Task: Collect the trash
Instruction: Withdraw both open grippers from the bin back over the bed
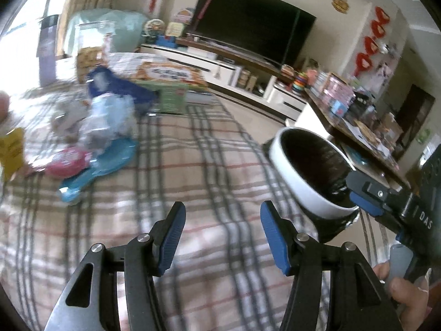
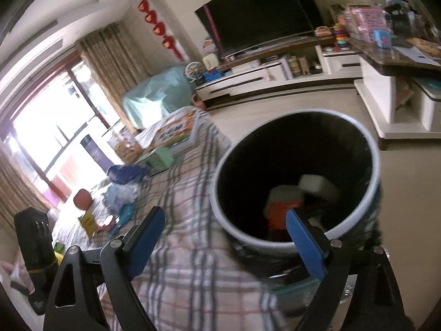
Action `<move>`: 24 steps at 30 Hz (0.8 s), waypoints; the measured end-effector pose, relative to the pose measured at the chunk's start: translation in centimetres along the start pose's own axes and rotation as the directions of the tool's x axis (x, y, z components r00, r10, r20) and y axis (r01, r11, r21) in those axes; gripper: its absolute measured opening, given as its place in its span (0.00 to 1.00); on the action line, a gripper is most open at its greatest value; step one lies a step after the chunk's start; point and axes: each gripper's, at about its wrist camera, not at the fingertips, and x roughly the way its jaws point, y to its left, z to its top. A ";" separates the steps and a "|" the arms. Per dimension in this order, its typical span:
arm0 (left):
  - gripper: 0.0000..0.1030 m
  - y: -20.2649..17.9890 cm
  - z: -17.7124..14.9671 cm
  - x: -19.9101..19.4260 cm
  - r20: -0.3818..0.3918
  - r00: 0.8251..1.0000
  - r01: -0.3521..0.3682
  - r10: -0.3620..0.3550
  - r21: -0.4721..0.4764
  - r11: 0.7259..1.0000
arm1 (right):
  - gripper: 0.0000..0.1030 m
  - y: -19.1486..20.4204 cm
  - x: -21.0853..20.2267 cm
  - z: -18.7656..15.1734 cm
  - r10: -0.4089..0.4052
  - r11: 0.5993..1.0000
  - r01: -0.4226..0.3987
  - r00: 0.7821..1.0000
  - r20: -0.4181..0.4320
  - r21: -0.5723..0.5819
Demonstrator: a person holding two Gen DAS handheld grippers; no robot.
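Left tongs (image 1: 223, 220) half open, empty, above plaid cloth (image 1: 193, 151); right tongs (image 2: 226, 234) wide, empty, over bin (image 2: 369, 143).

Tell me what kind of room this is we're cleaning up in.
Most likely a home living room. A large dark television stands on a long low white media cabinet, curtains hang by a bright window, and red paper decorations hang on the wall.

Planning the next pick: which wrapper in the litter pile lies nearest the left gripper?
The flat teal plastic wrapper, at the pile's front edge; the pink and yellow ones lie behind.
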 end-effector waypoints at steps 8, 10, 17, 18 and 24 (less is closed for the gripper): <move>0.55 3.2 -1.9 -2.6 0.006 0.998 -0.059 0.060 -0.059 0.997 | 0.88 3.9 2.1 -1.9 0.055 0.998 -0.057 0.997 -0.056 -0.040; 0.55 4.1 -2.5 -3.5 0.004 0.997 -0.075 0.076 -0.081 0.994 | 0.88 4.8 2.7 -2.4 0.066 0.996 -0.070 0.995 -0.070 -0.049; 0.55 6.5 -3.5 -6.3 0.015 0.991 -0.130 0.133 -0.134 0.982 | 0.88 7.4 4.5 -3.4 0.093 0.992 -0.103 0.989 -0.118 -0.077; 0.55 6.5 -3.6 -6.6 0.016 0.990 -0.136 0.139 -0.139 0.981 | 0.88 7.8 4.8 -3.6 0.098 0.991 -0.109 0.987 -0.127 -0.079; 0.55 8.0 -4.1 -8.2 0.028 0.984 -0.169 0.177 -0.171 0.971 | 0.88 10.2 6.5 -4.2 0.128 0.984 -0.146 0.979 -0.159 -0.106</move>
